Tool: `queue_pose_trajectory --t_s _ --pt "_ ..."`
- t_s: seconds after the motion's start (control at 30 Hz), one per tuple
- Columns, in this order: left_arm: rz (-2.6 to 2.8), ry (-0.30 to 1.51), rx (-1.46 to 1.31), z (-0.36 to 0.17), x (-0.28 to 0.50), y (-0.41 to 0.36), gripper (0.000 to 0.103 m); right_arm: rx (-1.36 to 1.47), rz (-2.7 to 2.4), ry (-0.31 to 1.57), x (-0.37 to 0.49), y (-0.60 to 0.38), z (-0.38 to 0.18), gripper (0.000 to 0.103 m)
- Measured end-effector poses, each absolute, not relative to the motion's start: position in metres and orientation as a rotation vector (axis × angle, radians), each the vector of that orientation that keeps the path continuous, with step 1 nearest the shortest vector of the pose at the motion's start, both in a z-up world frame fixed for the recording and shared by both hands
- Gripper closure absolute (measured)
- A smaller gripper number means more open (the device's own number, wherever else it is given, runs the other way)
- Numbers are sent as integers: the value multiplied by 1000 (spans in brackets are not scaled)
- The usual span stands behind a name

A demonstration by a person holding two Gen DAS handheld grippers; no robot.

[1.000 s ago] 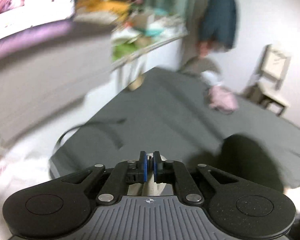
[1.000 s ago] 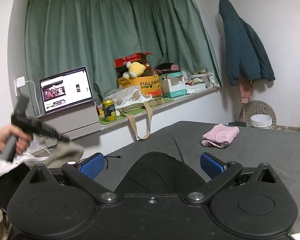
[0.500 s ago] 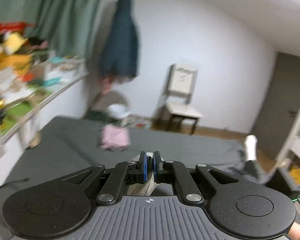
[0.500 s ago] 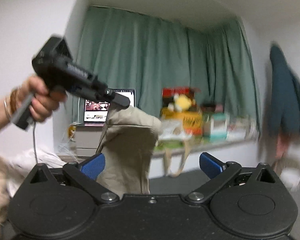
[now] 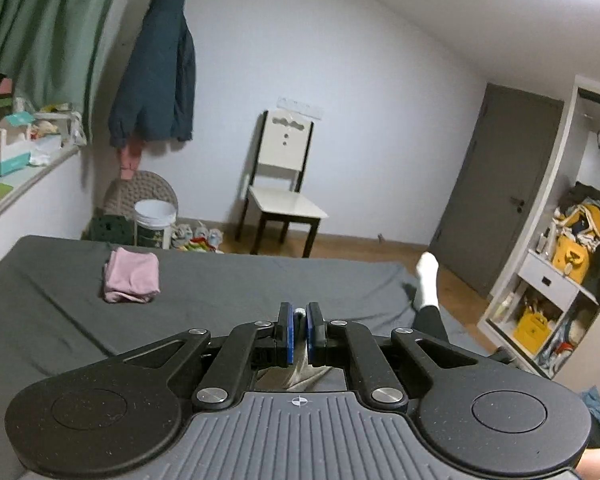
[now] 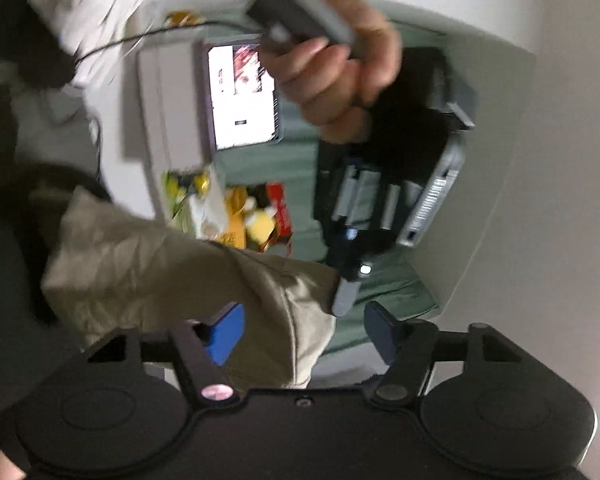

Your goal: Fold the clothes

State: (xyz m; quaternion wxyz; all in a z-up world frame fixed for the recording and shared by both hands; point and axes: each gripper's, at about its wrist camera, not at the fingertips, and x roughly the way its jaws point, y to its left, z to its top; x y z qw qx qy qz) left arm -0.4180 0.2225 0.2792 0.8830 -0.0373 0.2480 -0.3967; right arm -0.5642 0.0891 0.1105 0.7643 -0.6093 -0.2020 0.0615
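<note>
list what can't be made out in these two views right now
- Left wrist view: the closed left tool pinches pale fabric; its own body hides the rest.
- Right wrist view: motion blur smears the beige garment, so its type is unclear.
- Right wrist view: the open right tool shows blurred; contact with the garment is uncertain.
- Right wrist view: the laptop screen is unreadable.

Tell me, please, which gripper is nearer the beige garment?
Left. The left gripper is shut on the beige garment, pinching its edge; the right gripper is open just beside the cloth, not gripping it.
</note>
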Motion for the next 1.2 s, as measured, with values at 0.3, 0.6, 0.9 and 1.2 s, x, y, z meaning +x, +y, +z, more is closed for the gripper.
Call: queue_pose_trajectory --t_s 0.3,0.6,0.9,1.2 --pt "-845 535 -74 274 -415 212 97 -1347 94 -354 -549 98 106 91" --pt "-820 415 73 270 -430 211 82 -1223 46 -339 -545 91 122 100" --pt "-561 211 199 258 -454 272 0 -1110 -225 -460 -550 52 163 100" --pt "-680 238 160 226 -428 279 0 -1007 -479 -536 -602 4 224 100"
